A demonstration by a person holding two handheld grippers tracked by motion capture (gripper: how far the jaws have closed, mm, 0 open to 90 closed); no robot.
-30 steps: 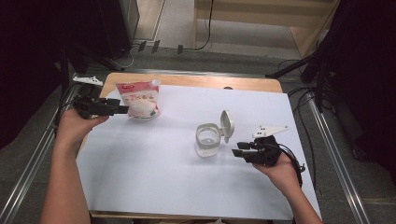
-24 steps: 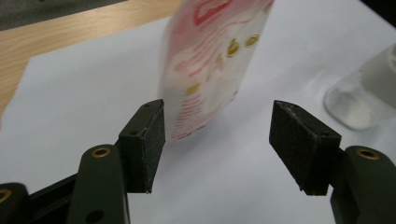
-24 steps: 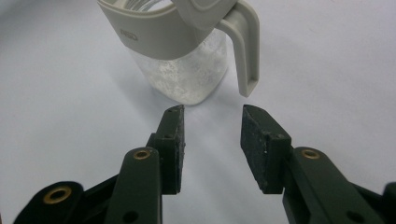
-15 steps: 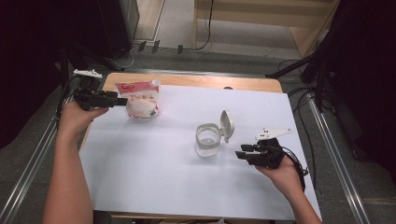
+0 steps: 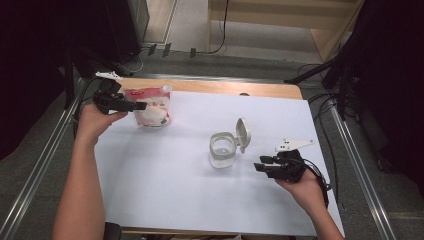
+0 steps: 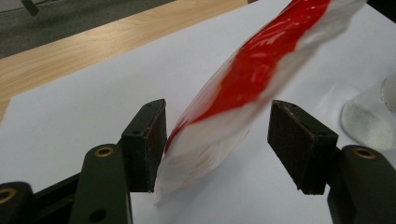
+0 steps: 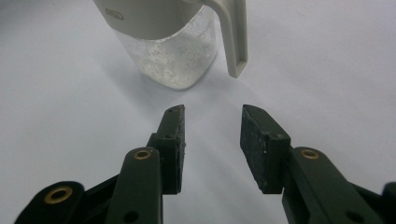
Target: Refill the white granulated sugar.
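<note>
A red and white pouch [image 5: 150,107] stands at the far left of the white sheet. My left gripper [image 5: 141,105] reaches it from the left. In the left gripper view the pouch's upper edge [image 6: 243,79] lies between the pads of my left gripper [image 6: 219,109]. It lies close against the left pad [image 6: 156,135] and apart from the right one, so the gripper is open. Its jaws have just closed a little. A clear container [image 5: 222,150] with its white lid [image 5: 243,134] flipped up stands mid-table. My right gripper [image 5: 260,164] is open just right of it, pointing at the container [image 7: 168,56] with nothing between its jaws [image 7: 213,112].
The white sheet [image 5: 165,190] covers most of a wooden table [image 5: 210,87], whose bare strip runs along the far edge. Metal rails [image 5: 350,150] flank both sides. Cables lie on the floor beyond. The person's forearms come in from the bottom corners.
My left gripper has moved toward the far edge of the table, up to the pouch's top. The right gripper, the pouch and the container have stayed put.
</note>
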